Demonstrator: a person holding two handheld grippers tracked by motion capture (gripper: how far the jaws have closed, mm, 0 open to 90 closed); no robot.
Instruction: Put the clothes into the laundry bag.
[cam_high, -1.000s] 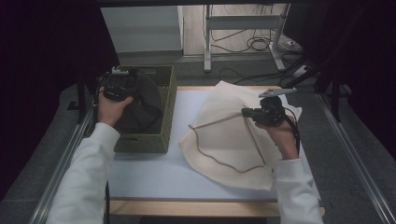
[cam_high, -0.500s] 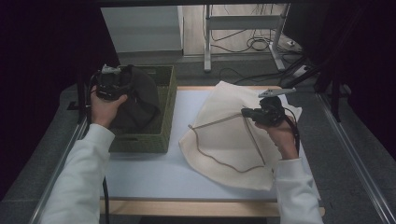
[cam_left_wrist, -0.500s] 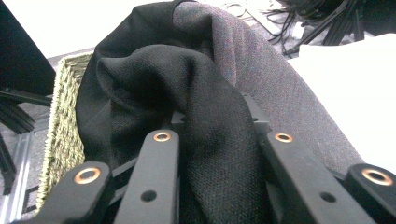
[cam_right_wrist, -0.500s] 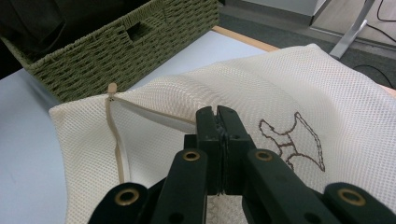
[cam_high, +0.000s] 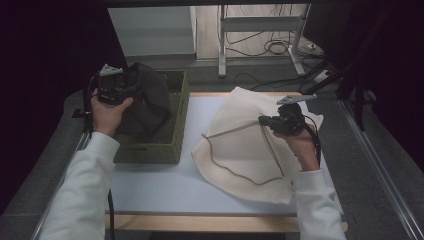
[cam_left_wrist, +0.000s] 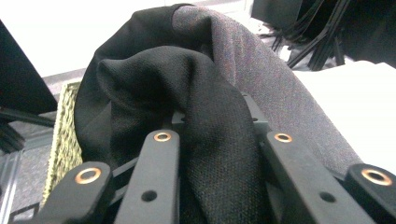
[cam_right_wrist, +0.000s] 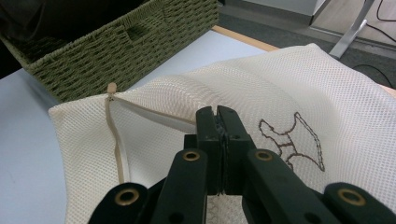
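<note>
Clearly soft and limp, the dark grey-and-black knitted garment (cam_left_wrist: 210, 107): hanging in folds, partly lifted above the green woven rectangular basket (cam_high: 170, 145) at the left of the pale table (cam_high: 165, 185), lower part inside the basket. Clamped in a thick bunched fold between the jaws of the left gripper (cam_high: 117, 87), jaws a little apart because of the fabric between them. Probably light, not fragile, not slippery, but likely to sag and to catch on the rough basket rim; best taken by a thick gather of cloth, not by one thin edge.

At the right of the table, the cream mesh laundry bag with beige zipper (cam_high: 250, 145), lying flat, very light and floppy. Right gripper (cam_right_wrist: 218, 116) with jaws pressed together on the upper edge of the bag's opening, beside the zipper, holding the mouth up a little. Good place to hold: the hem by the zipper, stronger than the open mesh, which could stretch or tear if pulled hard.
</note>
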